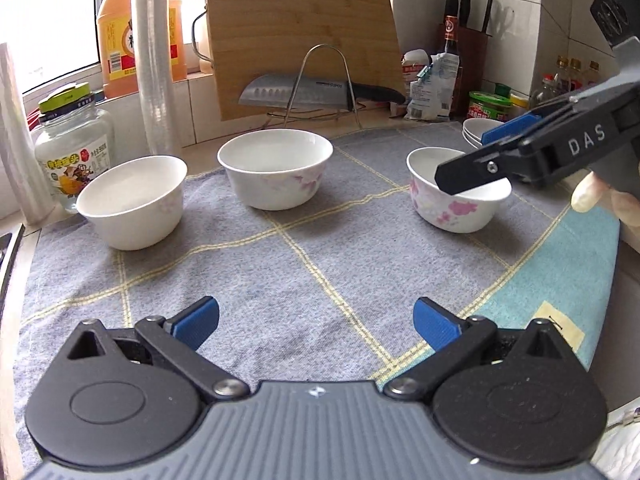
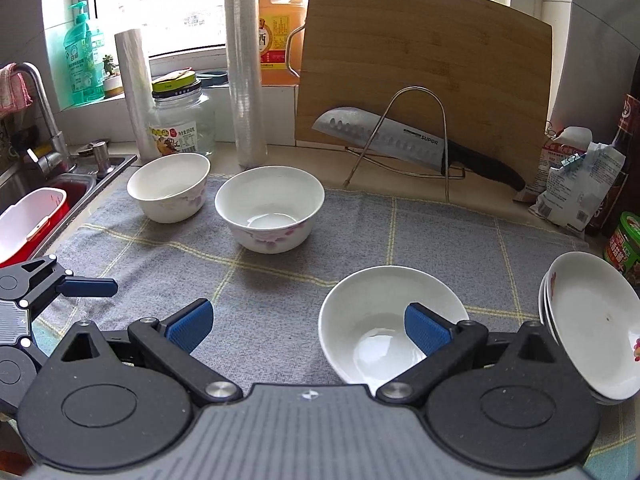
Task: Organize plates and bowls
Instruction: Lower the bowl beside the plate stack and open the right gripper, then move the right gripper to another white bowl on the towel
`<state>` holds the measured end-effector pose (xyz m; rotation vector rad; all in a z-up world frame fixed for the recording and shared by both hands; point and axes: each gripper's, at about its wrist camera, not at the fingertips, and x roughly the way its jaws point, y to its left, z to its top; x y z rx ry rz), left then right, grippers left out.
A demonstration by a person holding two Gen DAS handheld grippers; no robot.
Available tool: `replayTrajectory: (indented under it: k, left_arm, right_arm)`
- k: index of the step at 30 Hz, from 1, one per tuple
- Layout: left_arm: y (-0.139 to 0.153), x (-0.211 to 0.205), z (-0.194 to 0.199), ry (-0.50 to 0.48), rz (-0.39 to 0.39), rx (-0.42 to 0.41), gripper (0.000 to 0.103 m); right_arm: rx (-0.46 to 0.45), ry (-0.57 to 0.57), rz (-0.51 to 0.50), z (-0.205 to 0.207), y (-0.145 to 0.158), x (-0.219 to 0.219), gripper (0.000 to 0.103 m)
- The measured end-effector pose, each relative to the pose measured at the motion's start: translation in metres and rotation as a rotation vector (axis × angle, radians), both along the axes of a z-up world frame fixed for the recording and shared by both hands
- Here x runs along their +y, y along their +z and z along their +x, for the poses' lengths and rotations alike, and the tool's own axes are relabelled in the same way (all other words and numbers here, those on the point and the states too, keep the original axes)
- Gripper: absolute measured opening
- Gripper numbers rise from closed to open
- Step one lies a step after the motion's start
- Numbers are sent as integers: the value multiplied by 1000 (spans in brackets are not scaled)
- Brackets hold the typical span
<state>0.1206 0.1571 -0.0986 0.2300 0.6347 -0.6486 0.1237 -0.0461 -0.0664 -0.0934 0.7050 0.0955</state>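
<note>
Cropping hides a lot: the sink point(image 2: 76, 184) at far left of the right wrist view is cut by the frame edge, and the red-and-white tub point(image 2: 30, 220) in it shows only in part. Label text on the glass jar point(image 1: 72, 148) is too small to read. Stacked plates point(image 2: 592, 320) run off the right side; exact count hard to tell, and in the left wrist view they sit mostly behind the right gripper point(image 1: 480, 152).

Left gripper point(image 1: 316, 320) hangs over the grey checked cloth point(image 1: 300, 288), fingers wide apart, nothing between them.

Three bowls stand upright on the cloth, apart from each other. Left bowl point(image 1: 134, 200) is plain white with faint pink, near the jar. Middle bowl point(image 1: 276, 172) is white with pale pink flowers, in front of the cutting board point(image 1: 300, 36) and knife point(image 1: 320, 92). Right bowl point(image 1: 458, 196) has stronger pink blossoms.

Right gripper is spread open at that bowl; in its own view one blue finger point(image 2: 426, 328) sits over the bowl's inside, the other point(image 2: 190, 326) well outside the rim over cloth. Contact with the rim can't be made out. Plates lie just right of this bowl.
</note>
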Motion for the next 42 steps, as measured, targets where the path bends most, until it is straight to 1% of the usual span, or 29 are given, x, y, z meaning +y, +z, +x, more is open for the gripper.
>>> replayTrajectory:
  k: [3, 8, 13, 18, 23, 26, 28, 30, 34, 37, 39, 42]
  left_arm:
    - [4, 5, 1, 16, -12, -13, 102]
    - [9, 7, 1, 46, -12, -39, 102]
    - [12, 1, 6, 83, 10, -23, 102]
    - [17, -10, 10, 136, 41, -38, 102]
    - [20, -22, 17, 197, 32, -19, 102]
    - [20, -31, 21, 225, 39, -17, 102]
    - [19, -36, 21, 234, 27, -26, 102]
    - [17, -41, 24, 248, 17, -25, 102]
    - [9, -48, 33, 248, -4, 0, 102]
    - [1, -53, 41, 225, 19, -16, 102]
    - [-1, -55, 47, 206, 14, -30, 102]
    - [-4, -57, 57, 216, 4, -34, 102]
  right_arm:
    - [-2, 13, -28, -1, 0, 8, 103]
    - [-4, 54, -46, 4, 1, 13, 103]
    - [-15, 109, -32, 17, 1, 9, 103]
    - [-33, 156, -12, 33, 1, 0, 103]
    - [-52, 167, 15, 46, 1, -13, 103]
    - [-37, 170, 31, 55, 1, -21, 103]
    - [-28, 183, 40, 61, 1, -25, 103]
    - [-23, 184, 29, 67, 0, -26, 103]
    - [-12, 183, 17, 76, -1, -25, 103]
    - [-4, 170, -1, 82, -2, -23, 103]
    - [22, 158, 4, 87, -3, -22, 103]
    - [52, 171, 17, 95, -3, -22, 103]
